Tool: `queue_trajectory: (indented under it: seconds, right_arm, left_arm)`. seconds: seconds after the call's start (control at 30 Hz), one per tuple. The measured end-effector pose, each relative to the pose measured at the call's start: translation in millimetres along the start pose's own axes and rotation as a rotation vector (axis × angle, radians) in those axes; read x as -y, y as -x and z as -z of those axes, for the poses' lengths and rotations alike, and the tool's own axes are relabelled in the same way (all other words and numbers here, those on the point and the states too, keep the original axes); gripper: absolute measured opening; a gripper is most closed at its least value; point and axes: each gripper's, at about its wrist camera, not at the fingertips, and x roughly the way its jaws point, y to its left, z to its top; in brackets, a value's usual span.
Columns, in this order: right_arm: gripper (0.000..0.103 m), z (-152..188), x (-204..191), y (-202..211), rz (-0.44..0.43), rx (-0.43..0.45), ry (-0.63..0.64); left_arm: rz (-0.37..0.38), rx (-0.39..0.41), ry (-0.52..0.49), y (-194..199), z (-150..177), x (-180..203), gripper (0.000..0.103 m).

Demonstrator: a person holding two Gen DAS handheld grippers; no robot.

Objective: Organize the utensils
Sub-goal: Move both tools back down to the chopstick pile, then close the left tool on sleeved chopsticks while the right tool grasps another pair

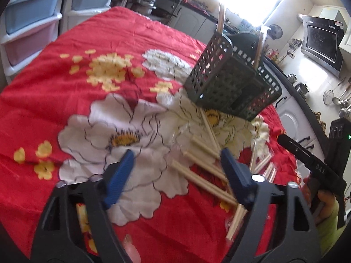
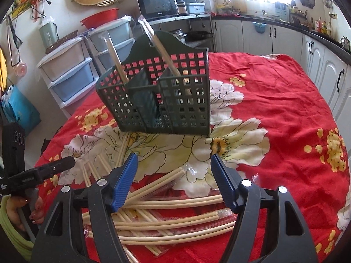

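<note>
My right gripper stands with jaws apart and nothing between the blue pads, hovering over the pile of wrapped chopstick pairs that lies on the red floral cloth on the near side of the dark green utensil basket. My left gripper is likewise parted and empty, above the cloth at the pile's left edge, short of the basket. Two wrapped pairs already stand tilted in the basket's compartments; stacked plastic drawers stand beyond the basket, off the cloth.
</note>
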Motion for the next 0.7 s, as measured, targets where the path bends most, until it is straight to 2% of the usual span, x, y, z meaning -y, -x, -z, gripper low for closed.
queue_trajectory:
  seconds: [0.07, 0.33, 0.5, 0.7]
  right_arm:
    - [0.064, 1.8, -1.2, -3.5, -0.005, -0.016, -0.001]
    - [0.059, 7.6, -7.4, -17.7, -0.022, -0.071, -0.013]
    - [0.057, 8.8, -9.1, -27.3, -0.029, -0.109, -0.030]
    - [0.054, 10.7, -4.8, -38.5, -0.037, -0.163, -0.086]
  left_arm:
    - [0.011, -0.020, 0.020, -3.5, 2.6, -2.2, 0.063]
    - [0.070, -0.059, 0.085, -12.6, 6.2, -12.9, 0.032]
    - [0.122, -0.065, 0.145, -16.8, 4.8, -22.5, 0.029]
    - [0.131, -0.063, 0.162, -21.0, 4.5, -28.7, 0.016]
